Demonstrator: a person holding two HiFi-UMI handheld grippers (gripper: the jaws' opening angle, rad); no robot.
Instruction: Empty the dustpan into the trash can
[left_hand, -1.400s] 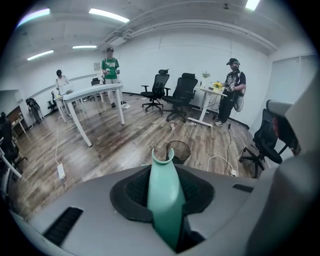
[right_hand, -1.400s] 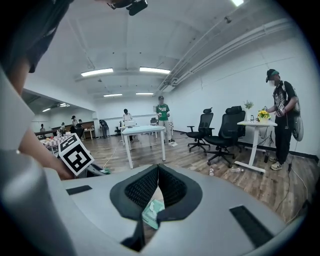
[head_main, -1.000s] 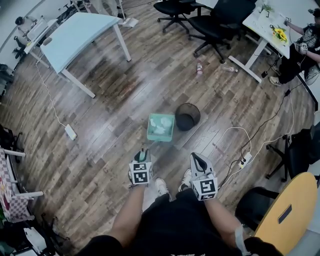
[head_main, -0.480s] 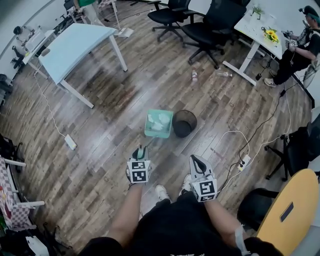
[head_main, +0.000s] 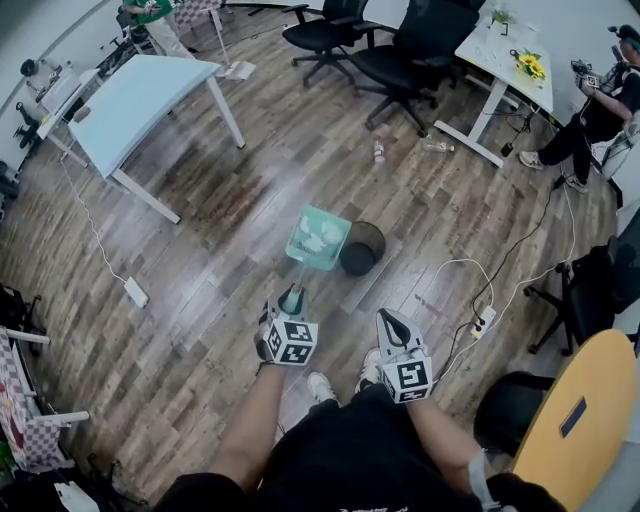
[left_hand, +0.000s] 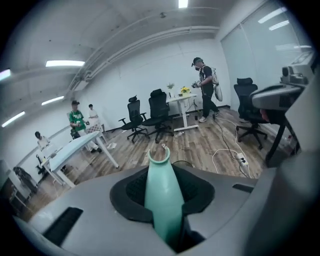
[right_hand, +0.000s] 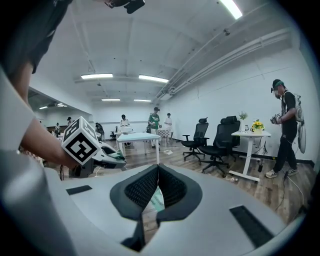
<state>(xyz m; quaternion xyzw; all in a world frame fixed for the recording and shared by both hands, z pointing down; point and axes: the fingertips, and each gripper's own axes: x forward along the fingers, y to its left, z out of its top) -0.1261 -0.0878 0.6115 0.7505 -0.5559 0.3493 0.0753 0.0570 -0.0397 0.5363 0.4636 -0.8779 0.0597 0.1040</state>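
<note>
The dustpan (head_main: 304, 256) hangs straight ahead of the left gripper's (head_main: 291, 299) fingers, with its handle (left_hand: 162, 195) running back between them and crumpled paper (head_main: 322, 240) in it. The trash can (head_main: 361, 250) stands just right of the dustpan, ahead and left of the right gripper's (head_main: 390, 322) fingers. A power strip (head_main: 484, 321) lies right of those fingers, and a table (head_main: 140, 95) stands far ahead, left of both grippers.

no words, labels, brands or numbers can be read in any view.

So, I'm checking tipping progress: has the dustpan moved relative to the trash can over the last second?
Yes. The dustpan, held by the left gripper, has swung toward the trash can; its edge now overlaps the can's rim.
</note>
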